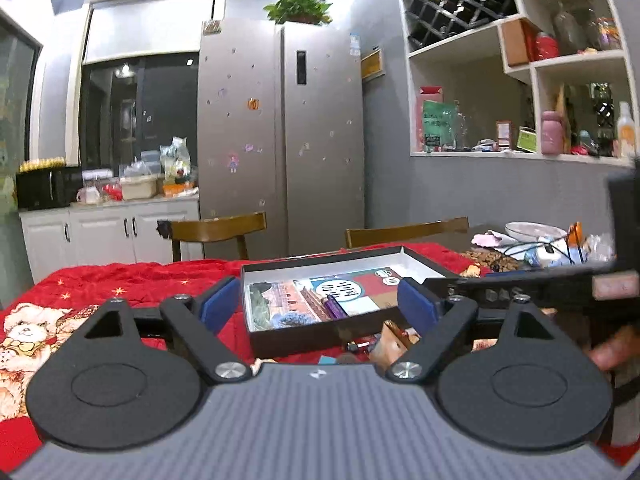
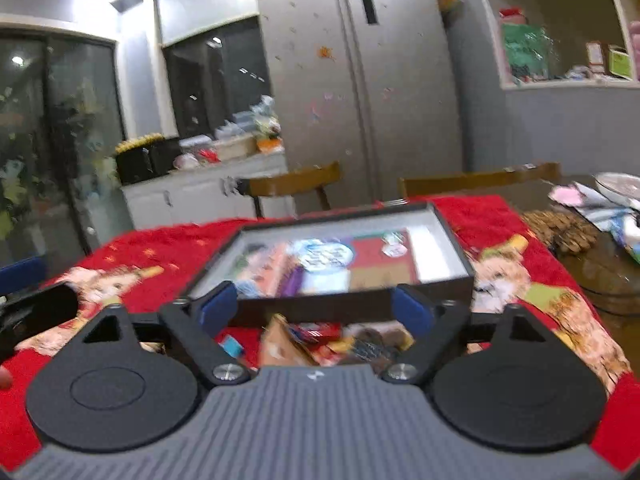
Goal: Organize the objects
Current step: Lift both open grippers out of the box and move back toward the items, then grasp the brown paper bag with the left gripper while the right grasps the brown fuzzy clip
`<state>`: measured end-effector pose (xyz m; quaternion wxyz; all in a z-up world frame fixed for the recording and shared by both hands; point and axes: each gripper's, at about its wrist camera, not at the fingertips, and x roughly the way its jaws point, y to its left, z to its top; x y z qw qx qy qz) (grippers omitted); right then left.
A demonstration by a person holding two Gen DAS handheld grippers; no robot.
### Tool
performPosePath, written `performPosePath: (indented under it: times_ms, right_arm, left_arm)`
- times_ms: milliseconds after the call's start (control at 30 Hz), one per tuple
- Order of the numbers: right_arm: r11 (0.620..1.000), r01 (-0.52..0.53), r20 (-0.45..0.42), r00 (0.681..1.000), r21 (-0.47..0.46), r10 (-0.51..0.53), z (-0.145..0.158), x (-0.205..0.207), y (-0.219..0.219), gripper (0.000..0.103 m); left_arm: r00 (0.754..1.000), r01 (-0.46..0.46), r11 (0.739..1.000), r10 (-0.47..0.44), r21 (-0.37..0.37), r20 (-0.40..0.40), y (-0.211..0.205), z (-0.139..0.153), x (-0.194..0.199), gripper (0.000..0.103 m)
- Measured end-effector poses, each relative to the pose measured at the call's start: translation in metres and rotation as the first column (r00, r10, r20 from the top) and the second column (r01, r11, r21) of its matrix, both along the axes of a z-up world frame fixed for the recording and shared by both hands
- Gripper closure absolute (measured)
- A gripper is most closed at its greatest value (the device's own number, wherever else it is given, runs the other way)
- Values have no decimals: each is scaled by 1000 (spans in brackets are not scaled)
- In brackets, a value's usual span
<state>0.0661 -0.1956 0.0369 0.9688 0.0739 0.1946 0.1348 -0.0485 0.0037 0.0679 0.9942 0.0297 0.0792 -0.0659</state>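
1. The step in hand looks like the approach to the loose things on the desk, so that they can go into the shallow black box [image 1: 320,336]. The left hand-held gripper [image 1: 318,300] has its jaws spread wide with nothing between the blue pads [image 1: 416,306]. The right hand-held gripper [image 2: 318,306] is just as wide and empty.

2. The box sits on the red cloth [image 1: 120,280] near the middle of the desk, just beyond both grippers. It already holds flat printed cards [image 1: 352,292] and a purple pen-like thing [image 1: 335,306].

3. The pile of small things [image 2: 340,340] lies on the cloth just in front of the box's near wall, right under the right gripper's jaws. It seems to be snack packets and a small blue block [image 2: 232,346], but blur hides which is which.

4. To do it well, I would pick one item at the edge of the pile, come down with the pads on either side of its narrow width, and close only once it is squarely between them. Crinkly packets may slip or drag a neighbour along.

5. The box's long axis runs across the left wrist view, from near left to far right. The pen inside lies across that line, pointing from the near wall towards the back.

6. Keep the two grippers apart; the right one already shows at the right edge of the left view [image 1: 560,284].
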Motion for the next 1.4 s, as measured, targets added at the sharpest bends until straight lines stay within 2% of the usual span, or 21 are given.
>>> performPosePath:
  times_ms: [67,133,233,333,433,500,733,800,1000,1133,1267,1333,1367,1400]
  right_arm:
    - [999,33,-46,998,29,-31,-7,8,-9,17]
    - [998,47,-85,995,49,-43,-15,16,-14,18]
    - [998,56,-129,990,12,-54,-29,27,-12,20]
    - [998,50,-151,987,-28,-53,-42,32,-9,20]
    - [997,39,-159,986,-69,-50,-51,35,-6,22]
    - [998,30,-188,981,-62,-41,-52,38,-7,24]
    - [998,31,-223,974,-51,-42,-57,45,-10,28]
    - [997,30,-225,973,-67,-44,-57,45,-8,28]
    - [997,35,-227,973,-64,-48,-57,46,-10,26]
    - [997,47,-227,972,-56,-59,-57,47,-11,26]
    - [997,53,-227,972,-63,-66,-57,49,-9,26]
    - [997,62,-227,971,-51,-72,-57,51,-10,26]
    - [997,64,-228,971,-47,-72,-57,52,-11,26]
    - [997,60,-228,971,-43,-69,-57,52,-11,27]
  left_arm:
    - [1000,12,1000,-12,10,8,-5,-14,-5,16]
    - [999,43,999,-43,29,-28,-11,-24,-4,16]
    - [996,46,998,-42,44,-73,-17,-39,-2,18]
    - [991,30,998,-23,51,-131,-18,-51,6,23]
    - [974,27,1000,-24,10,-224,-13,-59,18,32]
    - [959,14,1000,-18,-15,-282,-9,-65,27,39]
    - [930,-42,999,32,-19,-366,-4,-72,48,41]
    - [918,-57,998,48,-10,-394,-4,-72,54,46]
    - [905,-91,996,74,-20,-419,-2,-74,65,47]
    - [885,-109,993,79,-39,-459,1,-78,75,46]
    - [885,-120,992,87,-45,-458,2,-79,77,47]
    - [886,-120,992,89,-38,-455,0,-79,77,49]
    - [888,-118,992,88,-37,-452,0,-79,77,55]
    - [889,-121,992,92,-36,-449,0,-79,77,56]
